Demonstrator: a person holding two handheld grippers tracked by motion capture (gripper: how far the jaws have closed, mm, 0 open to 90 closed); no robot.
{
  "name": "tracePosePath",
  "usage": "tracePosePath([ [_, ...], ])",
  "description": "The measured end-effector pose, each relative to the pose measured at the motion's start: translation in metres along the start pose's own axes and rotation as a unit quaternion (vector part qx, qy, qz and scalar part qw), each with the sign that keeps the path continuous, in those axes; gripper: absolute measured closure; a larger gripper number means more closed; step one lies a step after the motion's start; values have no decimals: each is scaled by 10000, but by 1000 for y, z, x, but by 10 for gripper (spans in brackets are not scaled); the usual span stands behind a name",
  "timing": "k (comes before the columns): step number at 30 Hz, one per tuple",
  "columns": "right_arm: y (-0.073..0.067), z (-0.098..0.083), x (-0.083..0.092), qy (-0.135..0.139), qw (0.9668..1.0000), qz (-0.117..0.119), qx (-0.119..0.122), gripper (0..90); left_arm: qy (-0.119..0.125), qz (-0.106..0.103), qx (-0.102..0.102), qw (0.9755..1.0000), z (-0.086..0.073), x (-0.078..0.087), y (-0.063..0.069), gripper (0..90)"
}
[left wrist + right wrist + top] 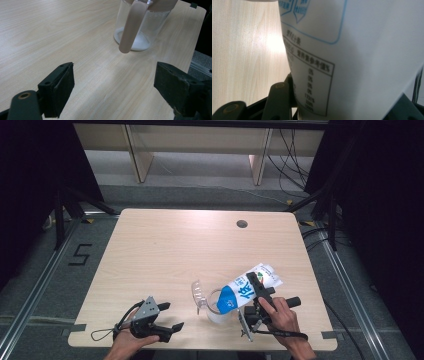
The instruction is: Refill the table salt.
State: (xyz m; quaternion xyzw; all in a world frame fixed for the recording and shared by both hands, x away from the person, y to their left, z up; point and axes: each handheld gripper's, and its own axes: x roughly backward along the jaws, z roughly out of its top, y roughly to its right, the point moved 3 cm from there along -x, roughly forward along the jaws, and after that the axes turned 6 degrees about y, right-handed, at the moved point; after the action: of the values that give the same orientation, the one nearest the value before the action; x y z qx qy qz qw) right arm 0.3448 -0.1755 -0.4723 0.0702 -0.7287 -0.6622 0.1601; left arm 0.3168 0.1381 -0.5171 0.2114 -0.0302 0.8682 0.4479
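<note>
Two grippers: right gripper (257, 295) clamps a tilted salt bag (247, 290) over the glass jar (216, 307); left gripper (167, 317) gapes wide, jar just ahead

Setting: a lab or test room for recordings. Evidence: one bare wooden table (165, 250) with a cable hole (242, 224), standing on grey carpet (45, 285); metal floor rails (30, 302); black curtains (30, 180) at both sides; loose cables (295, 155); a taped floor mark (80, 255); plain pale benches (200, 142) behind.

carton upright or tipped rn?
Tipped. The carton leans steeply, blue end down over the clear jug, held in the right gripper.
</note>
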Motion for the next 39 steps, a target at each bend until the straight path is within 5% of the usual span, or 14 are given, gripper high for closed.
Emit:
tracePosePath([
  [31, 0, 0, 0, 18, 10000, -14, 27, 515, 3, 1, 4, 10000, 0, 0, 0, 161],
  [34, 5, 2, -2, 170, 9993, -73, 313, 515, -1, 4, 3, 10000, 0, 0, 0, 161],
  [39, 5, 2, -2, 167, 9994, -71, 299, 516, 2, 2, 4, 10000, 0, 0, 0, 161],
])
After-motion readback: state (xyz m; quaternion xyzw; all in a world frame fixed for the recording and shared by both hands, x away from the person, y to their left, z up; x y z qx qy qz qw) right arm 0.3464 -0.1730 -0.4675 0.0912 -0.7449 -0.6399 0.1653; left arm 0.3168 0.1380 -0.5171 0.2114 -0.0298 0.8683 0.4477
